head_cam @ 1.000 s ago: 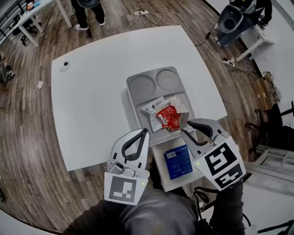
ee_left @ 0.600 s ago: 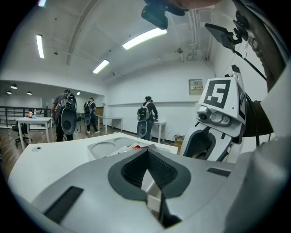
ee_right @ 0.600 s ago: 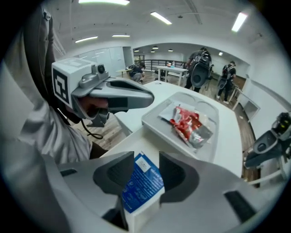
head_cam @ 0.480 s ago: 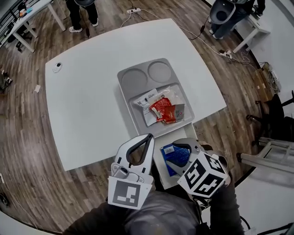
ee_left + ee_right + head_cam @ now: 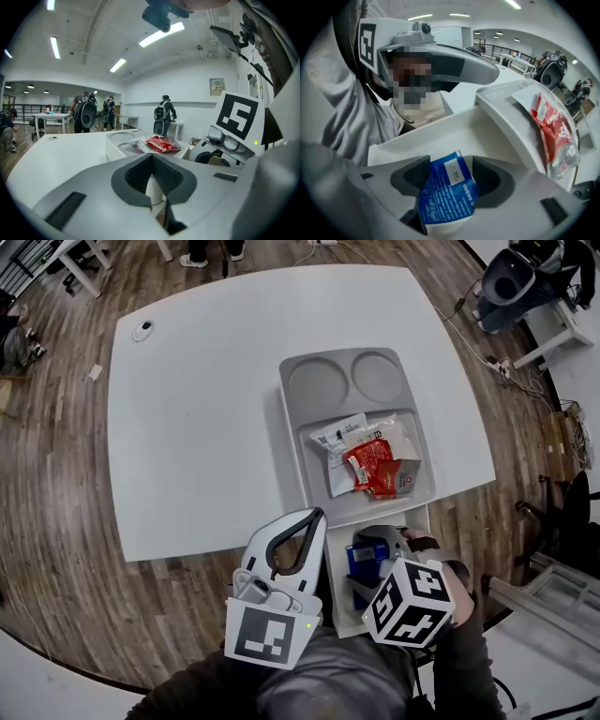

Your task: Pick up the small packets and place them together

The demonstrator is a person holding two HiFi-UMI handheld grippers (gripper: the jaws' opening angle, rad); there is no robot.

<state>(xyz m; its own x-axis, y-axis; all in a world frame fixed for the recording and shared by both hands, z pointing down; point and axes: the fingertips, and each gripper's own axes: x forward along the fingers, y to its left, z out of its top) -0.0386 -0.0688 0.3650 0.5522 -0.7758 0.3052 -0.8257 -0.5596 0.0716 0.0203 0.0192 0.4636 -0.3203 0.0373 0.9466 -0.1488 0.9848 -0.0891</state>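
One blue packet [image 5: 446,194] lies in the white box [image 5: 454,136], right between the jaws of the right tool [image 5: 449,182], which have just been opening and stand apart, off it. Head view hides that gap but shows the left tool [image 5: 316,515], jaws together, just left of the box.

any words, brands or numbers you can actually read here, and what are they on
Nothing is clear enough to quote.
blue packet: a white label and white print, too blurred to read.
red packets: light print, too small to read.
white packet: dark print, too small to read.
wall sign: too small to read.
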